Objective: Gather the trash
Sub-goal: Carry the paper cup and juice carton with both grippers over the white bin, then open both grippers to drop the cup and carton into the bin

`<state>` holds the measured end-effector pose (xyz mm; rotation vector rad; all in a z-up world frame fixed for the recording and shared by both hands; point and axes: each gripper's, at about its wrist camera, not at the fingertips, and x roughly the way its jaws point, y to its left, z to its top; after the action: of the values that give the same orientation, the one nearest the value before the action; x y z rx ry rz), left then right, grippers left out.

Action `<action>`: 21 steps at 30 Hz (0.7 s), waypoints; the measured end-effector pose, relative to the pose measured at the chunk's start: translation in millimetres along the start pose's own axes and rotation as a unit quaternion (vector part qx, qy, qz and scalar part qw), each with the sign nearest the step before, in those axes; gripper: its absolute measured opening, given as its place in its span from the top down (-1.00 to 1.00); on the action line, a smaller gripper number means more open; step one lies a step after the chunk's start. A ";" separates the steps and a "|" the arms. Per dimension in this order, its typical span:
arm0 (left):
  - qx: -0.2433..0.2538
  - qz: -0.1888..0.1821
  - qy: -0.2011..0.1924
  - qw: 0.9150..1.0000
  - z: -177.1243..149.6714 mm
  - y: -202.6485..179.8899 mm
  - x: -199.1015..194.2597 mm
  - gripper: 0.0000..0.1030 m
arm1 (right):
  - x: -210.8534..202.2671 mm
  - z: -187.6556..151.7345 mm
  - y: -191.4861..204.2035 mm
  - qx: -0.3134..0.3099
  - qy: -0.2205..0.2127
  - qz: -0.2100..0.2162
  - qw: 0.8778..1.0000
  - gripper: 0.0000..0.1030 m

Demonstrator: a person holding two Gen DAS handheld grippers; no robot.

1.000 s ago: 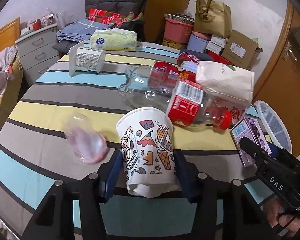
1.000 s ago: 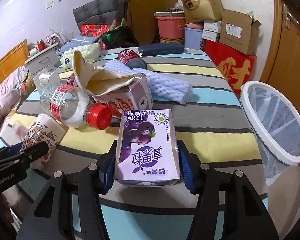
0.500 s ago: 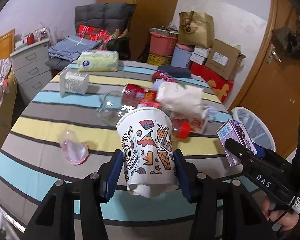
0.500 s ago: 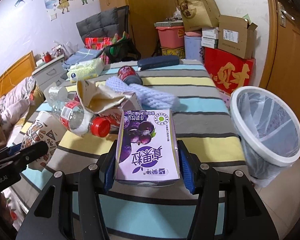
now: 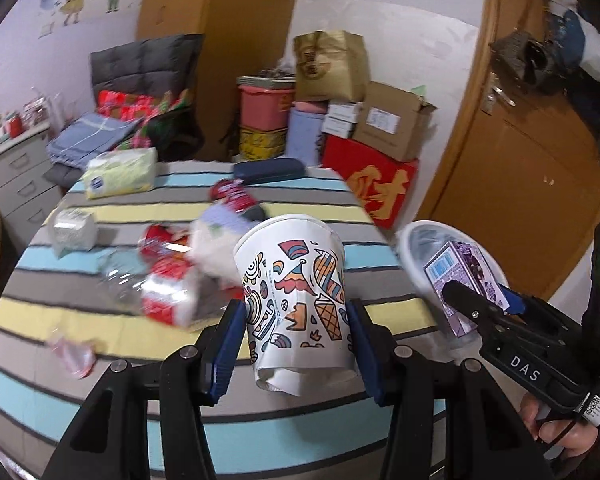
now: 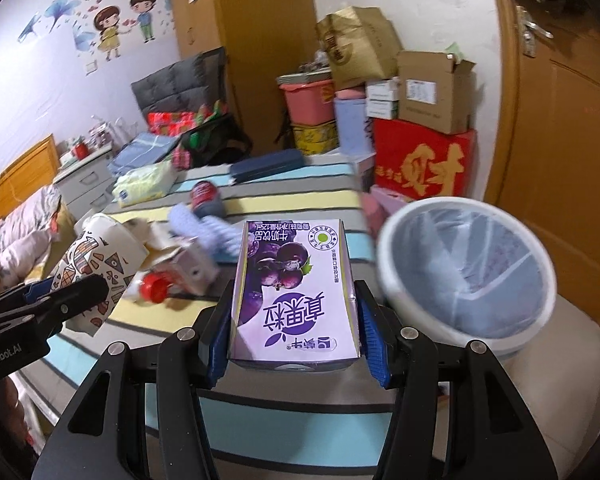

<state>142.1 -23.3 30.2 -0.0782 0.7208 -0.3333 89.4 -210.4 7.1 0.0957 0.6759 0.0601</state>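
Note:
My left gripper [image 5: 294,344] is shut on a white paper cup [image 5: 296,296] with colourful drawings and holds it above the striped table [image 5: 100,384]. My right gripper [image 6: 294,332] is shut on a purple milk carton [image 6: 294,292], raised above the table's right edge. The carton also shows in the left wrist view [image 5: 466,280], in front of the white bin [image 5: 416,248]. The bin [image 6: 468,272], lined with a clear bag, stands on the floor just right of the carton. The cup shows at left in the right wrist view [image 6: 96,264].
On the table lie a clear bottle with a red label [image 5: 152,284], a crumpled paper bag [image 5: 216,248], a red can [image 5: 236,196], a tissue pack [image 5: 120,172], a dark case [image 5: 268,170] and a pink wrapper [image 5: 70,354]. Boxes [image 6: 420,160] stand by the door.
Both grippers have lifted with their loads and swung right toward the bin. The bin is now larger and closer in both views.

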 end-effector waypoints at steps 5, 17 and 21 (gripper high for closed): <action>0.021 -0.027 -0.002 0.999 13.9 -36.3 13.3 -0.01 | -6.7 5.2 -28.0 0.014 -0.009 -0.021 1.000 -0.09; 0.076 -0.097 0.030 0.992 32.7 -128.4 72.4 -0.02 | -6.5 12.9 -103.0 0.038 -0.007 -0.077 0.996 -0.09; 0.087 -0.113 0.047 0.989 36.1 -157.5 100.9 -0.02 | 1.7 11.3 -125.6 0.043 0.011 -0.086 0.995 -0.09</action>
<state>193.7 -206.5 22.3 0.0223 0.7757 -0.6190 100.9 -335.9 1.2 0.1195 0.7066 -0.1335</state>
